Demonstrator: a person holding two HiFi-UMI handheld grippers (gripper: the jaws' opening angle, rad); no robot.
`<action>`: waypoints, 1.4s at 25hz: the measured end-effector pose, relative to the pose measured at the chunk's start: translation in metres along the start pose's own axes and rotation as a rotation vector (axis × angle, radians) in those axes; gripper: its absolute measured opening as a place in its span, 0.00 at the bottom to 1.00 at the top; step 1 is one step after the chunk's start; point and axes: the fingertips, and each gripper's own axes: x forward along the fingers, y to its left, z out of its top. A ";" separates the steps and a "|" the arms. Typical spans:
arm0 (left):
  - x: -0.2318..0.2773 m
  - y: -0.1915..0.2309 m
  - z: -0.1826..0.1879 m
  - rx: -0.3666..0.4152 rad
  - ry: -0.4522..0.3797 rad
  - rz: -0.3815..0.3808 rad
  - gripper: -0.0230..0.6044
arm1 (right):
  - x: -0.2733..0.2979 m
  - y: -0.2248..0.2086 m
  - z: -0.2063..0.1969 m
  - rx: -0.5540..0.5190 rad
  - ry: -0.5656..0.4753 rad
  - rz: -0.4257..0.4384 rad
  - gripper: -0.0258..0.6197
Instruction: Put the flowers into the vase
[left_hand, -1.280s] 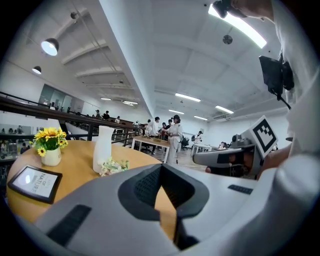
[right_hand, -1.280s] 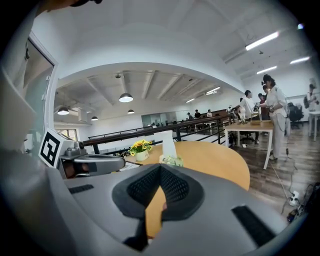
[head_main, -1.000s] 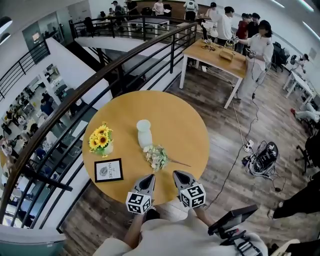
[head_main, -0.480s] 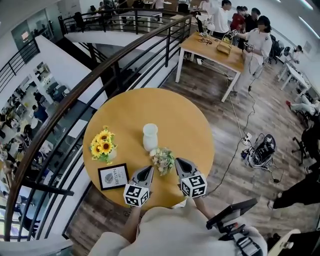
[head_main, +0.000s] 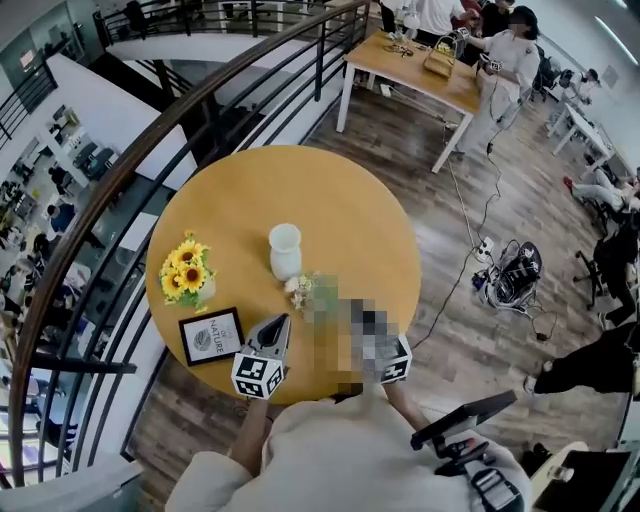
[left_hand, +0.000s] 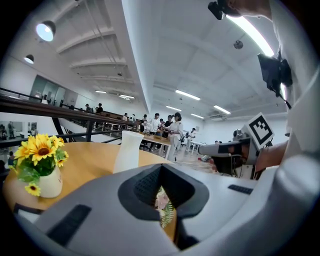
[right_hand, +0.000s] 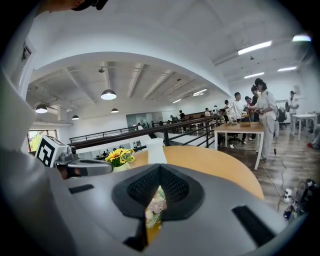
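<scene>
1. A white card in a black frame (head_main: 211, 336) lies flat on the round wooden table (head_main: 330, 200). It bears a round emblem with dark lines of print beneath, too small to read.
2. The marker cube (head_main: 259, 375) on the left gripper (head_main: 279, 320) shows square black-and-white coded patterns, no letters or figures.
3. The marker cube (left_hand: 260, 131) on the right gripper (left_hand: 205, 148) carries the same kind of pattern, again nothing to read.
4. No other writing can be read.
</scene>
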 end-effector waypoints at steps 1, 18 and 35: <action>0.001 0.001 0.001 0.000 -0.002 0.009 0.05 | 0.002 -0.002 0.001 -0.001 -0.002 0.005 0.05; -0.008 -0.018 -0.057 -0.125 0.115 0.140 0.05 | 0.006 -0.014 -0.067 0.052 0.184 0.140 0.05; 0.003 -0.017 -0.062 -0.153 0.134 0.139 0.05 | 0.011 -0.017 -0.150 -0.966 0.682 0.281 0.37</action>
